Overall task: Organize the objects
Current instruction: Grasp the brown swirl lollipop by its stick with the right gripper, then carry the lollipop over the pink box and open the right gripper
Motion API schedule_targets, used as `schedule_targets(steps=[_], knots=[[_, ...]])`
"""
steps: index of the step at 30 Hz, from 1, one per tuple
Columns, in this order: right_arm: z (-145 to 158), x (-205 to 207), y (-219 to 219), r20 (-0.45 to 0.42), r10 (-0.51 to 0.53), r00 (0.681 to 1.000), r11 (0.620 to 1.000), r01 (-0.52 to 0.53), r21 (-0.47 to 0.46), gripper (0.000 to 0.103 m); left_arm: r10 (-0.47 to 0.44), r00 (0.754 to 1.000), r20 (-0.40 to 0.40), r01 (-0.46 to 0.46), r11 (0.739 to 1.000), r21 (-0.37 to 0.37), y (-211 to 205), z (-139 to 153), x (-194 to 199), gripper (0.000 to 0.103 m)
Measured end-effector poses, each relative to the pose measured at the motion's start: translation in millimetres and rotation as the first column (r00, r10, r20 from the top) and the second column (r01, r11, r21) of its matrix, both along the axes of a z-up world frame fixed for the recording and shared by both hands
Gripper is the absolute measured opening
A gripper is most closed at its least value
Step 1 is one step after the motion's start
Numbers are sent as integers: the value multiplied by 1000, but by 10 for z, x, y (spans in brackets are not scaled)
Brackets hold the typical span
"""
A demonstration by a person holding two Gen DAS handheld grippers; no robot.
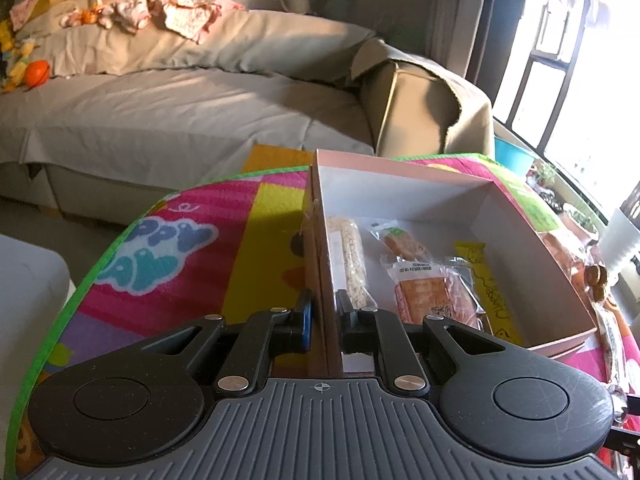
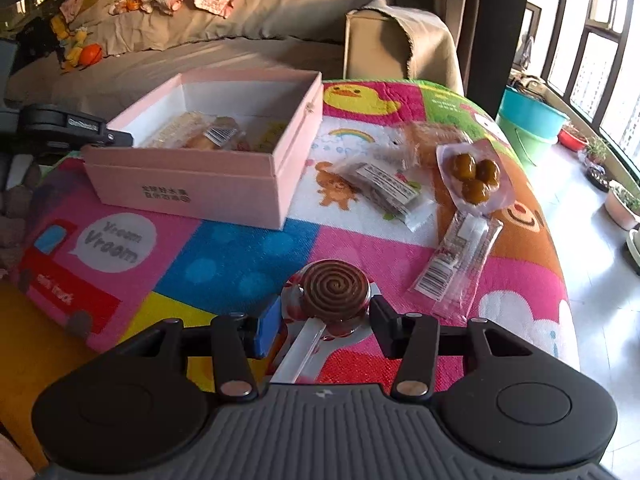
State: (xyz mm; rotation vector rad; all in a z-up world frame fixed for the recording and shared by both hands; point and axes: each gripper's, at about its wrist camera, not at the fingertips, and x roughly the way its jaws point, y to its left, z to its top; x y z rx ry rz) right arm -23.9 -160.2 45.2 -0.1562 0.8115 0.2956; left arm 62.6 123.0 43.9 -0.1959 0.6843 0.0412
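A pink cardboard box [image 1: 400, 184] stands open on the colourful play mat [image 1: 180, 272]. Inside lie a rice bar [image 1: 348, 264], an orange packet [image 1: 424, 292] and a yellow packet [image 1: 488, 284]. My left gripper [image 1: 325, 320] is shut on the box's left wall, one finger outside and one inside. In the right wrist view my right gripper [image 2: 326, 326] is shut on a wrapped lollipop [image 2: 335, 290] with a brown spiral disc, just above the mat and in front of the pink box [image 2: 188, 184]. The lollipop's white stick runs back between the fingers.
Loose snacks lie on the mat right of the box: a packet of three brown balls [image 2: 474, 176], a clear barcoded packet [image 2: 456, 264], a dark packet [image 2: 384, 188]. A grey sofa [image 2: 240, 56] stands behind. A teal bucket [image 2: 528, 120] and potted plants sit by the window.
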Motion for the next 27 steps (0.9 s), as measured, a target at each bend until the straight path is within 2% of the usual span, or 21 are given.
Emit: schedule_targets(steps=[4,8,11,14,18,21,27], knots=[[232,-25,32,32,30,999,999,-31,33,48,0,1000,0,0,1000,-3,4,2,5,14],[566,15,120,120,70,990,995,-78,57,48,-1,1000,0,1,1000,-11,15,-5,3,14],[794,173,228,175,90,980,989,-109,104,48,-1,1000,2,1,1000,-17,26,-18,-2,15],[896,427,391,213,97,972,982,-128,136,48,-1,1000,2,1,1000,-21,30,-24,-9,15],[846,898,643,199,85,976,977,-121,176,48,-4,1000,2,5,1000,-24,43,-29,-12,15],[714,1174,847,191,80,978,981,-112,161,48,-8,1000,2,8,1000,-27,47,-28,-15,15],[468,1307,992,145,85,986,980,-109,167,49,-13,1000,3,13,999,-30,53,-36,-13,16]])
